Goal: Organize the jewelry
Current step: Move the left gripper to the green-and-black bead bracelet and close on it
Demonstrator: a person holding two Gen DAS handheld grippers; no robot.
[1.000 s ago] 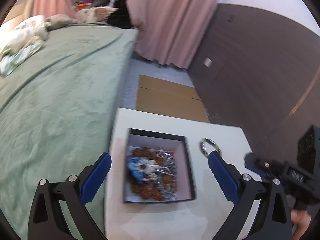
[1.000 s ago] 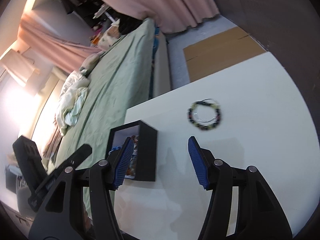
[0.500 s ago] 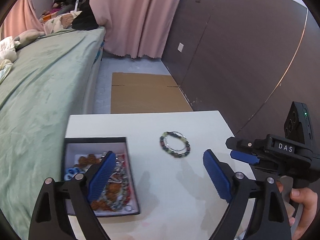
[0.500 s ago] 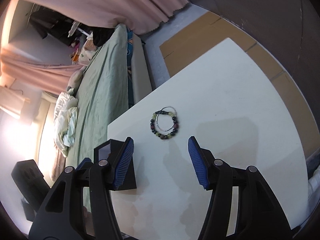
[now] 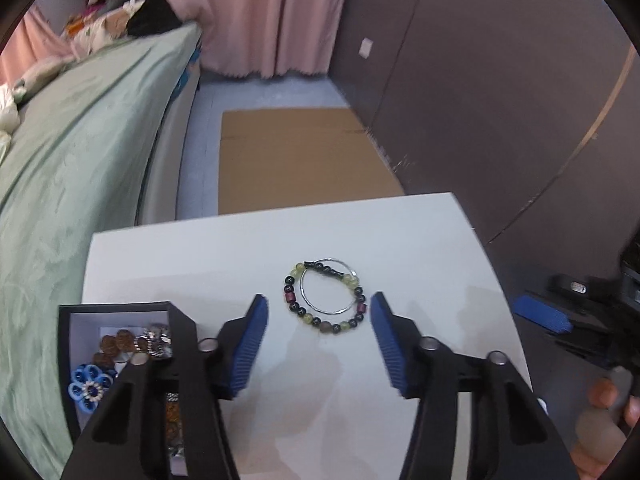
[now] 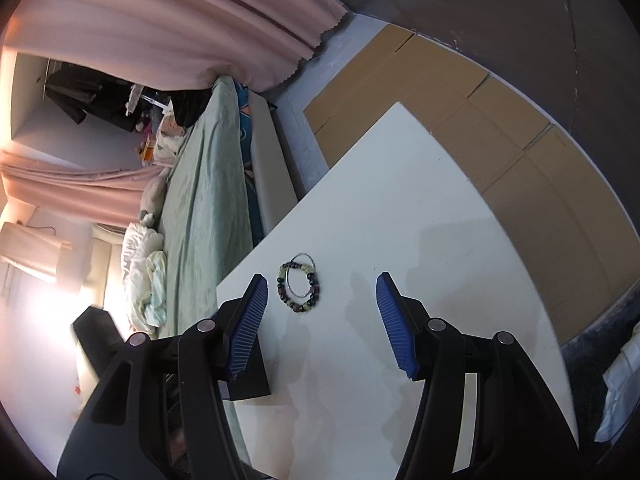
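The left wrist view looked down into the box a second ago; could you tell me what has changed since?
The left hand-held gripper swung off the black jewelry box to line up over the beaded bracelet; its jaws are closing, nothing between them yet. The right hand-held gripper also turned toward the bracelet, open. Bracelet and box stayed put on the white table.

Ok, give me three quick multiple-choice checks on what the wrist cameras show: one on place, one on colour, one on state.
1. Where does the beaded bracelet lie?
A. in the black box
B. on the white table
C. on the bed

2. What colour are the pads on the left gripper?
A. blue
B. red
C. green

3. What is between the right gripper jaws?
A. a ring
B. nothing
C. the box lid

Answers: 1 B, it rests on the white table, right of the black box. 2 A, both ridged pads are blue. 3 B, its jaws stand apart over bare tabletop.
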